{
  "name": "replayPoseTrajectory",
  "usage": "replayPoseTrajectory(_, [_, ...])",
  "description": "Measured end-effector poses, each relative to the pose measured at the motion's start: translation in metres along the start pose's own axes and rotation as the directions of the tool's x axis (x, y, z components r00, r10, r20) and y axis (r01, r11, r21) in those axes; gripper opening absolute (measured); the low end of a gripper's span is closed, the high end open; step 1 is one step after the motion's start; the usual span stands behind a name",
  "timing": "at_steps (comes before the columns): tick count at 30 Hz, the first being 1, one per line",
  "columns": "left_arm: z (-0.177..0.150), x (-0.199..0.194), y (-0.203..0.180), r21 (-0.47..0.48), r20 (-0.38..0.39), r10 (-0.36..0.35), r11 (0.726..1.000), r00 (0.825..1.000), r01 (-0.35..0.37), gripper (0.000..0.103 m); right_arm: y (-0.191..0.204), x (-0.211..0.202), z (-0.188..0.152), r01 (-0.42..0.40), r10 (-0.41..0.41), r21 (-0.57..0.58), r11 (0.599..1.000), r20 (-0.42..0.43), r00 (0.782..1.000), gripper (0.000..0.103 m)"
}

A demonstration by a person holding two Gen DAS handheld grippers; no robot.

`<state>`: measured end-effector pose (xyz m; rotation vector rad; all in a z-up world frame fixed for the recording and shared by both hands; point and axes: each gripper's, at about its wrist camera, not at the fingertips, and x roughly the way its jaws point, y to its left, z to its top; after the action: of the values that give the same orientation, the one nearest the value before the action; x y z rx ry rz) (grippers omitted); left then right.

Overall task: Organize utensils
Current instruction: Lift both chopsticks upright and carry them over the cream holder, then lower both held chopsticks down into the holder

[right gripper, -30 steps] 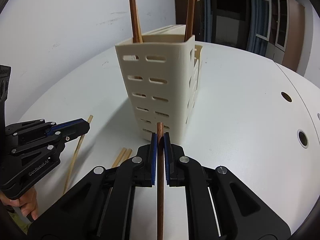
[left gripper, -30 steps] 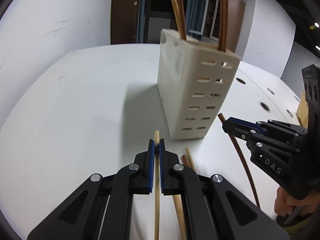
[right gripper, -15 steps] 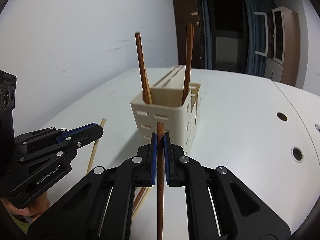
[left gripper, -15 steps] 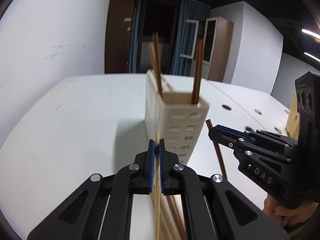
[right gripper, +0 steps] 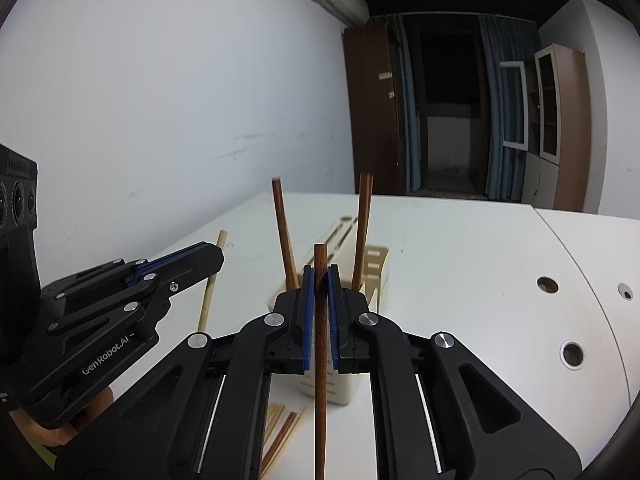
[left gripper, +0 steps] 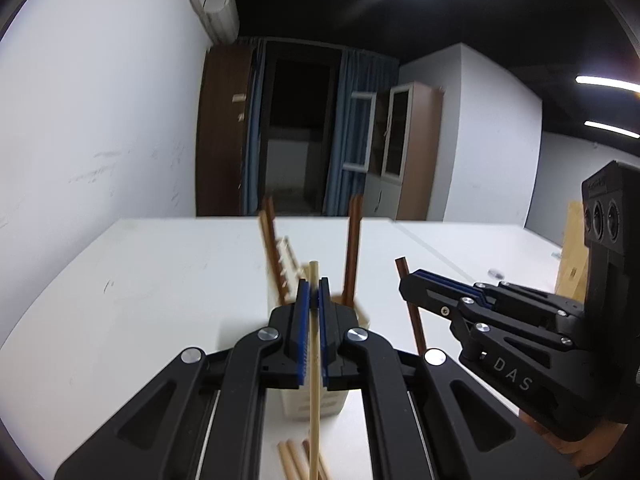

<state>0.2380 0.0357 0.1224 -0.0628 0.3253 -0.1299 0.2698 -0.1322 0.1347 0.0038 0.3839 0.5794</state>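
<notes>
My left tongs (left gripper: 314,292) are clamped on a pale chopstick (left gripper: 314,380), held upright. My right tongs (right gripper: 319,280) are clamped on a dark brown chopstick (right gripper: 320,360), also upright. Loose chopsticks (left gripper: 298,460) lie on the white table (left gripper: 160,300) below, in front of the cream utensil holder (right gripper: 376,268). The holder stands just past both tongs, with dark chopsticks (right gripper: 285,232) standing in its near compartments. Beyond it: wall, dark doorway, cabinet (right gripper: 560,128).
</notes>
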Motion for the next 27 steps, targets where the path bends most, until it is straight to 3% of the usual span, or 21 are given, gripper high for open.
replayPoseTrajectory(5, [0.011, -0.003, -0.003, -0.012, 0.096, -0.017, 1.0, 0.995, 0.018, 0.004, -0.006, -0.008, 0.014, -0.001, 0.0, 0.014, 1.0, 0.065, 0.998, 0.006])
replayPoseTrajectory(16, [0.024, 0.005, -0.008, 0.004, 0.192, -0.022, 1.0, 0.981, 0.022, 0.004, -0.011, -0.011, 0.035, -0.026, 0.025, 0.001, 1.0, 0.176, 0.984, 0.006])
replayPoseTrajectory(20, [0.028, 0.002, -0.008, 0.0, 0.275, -0.061, 0.998, 0.96, 0.063, 0.004, -0.012, -0.009, 0.04, -0.034, 0.034, -0.006, 0.999, 0.209, 0.977, 0.006])
replayPoseTrajectory(27, [0.035, -0.007, 0.001, -0.029, 0.4, -0.057, 0.997, 0.915, 0.074, 0.004, -0.017, -0.006, 0.044, -0.071, 0.067, 0.005, 0.997, 0.29, 0.955, 0.006])
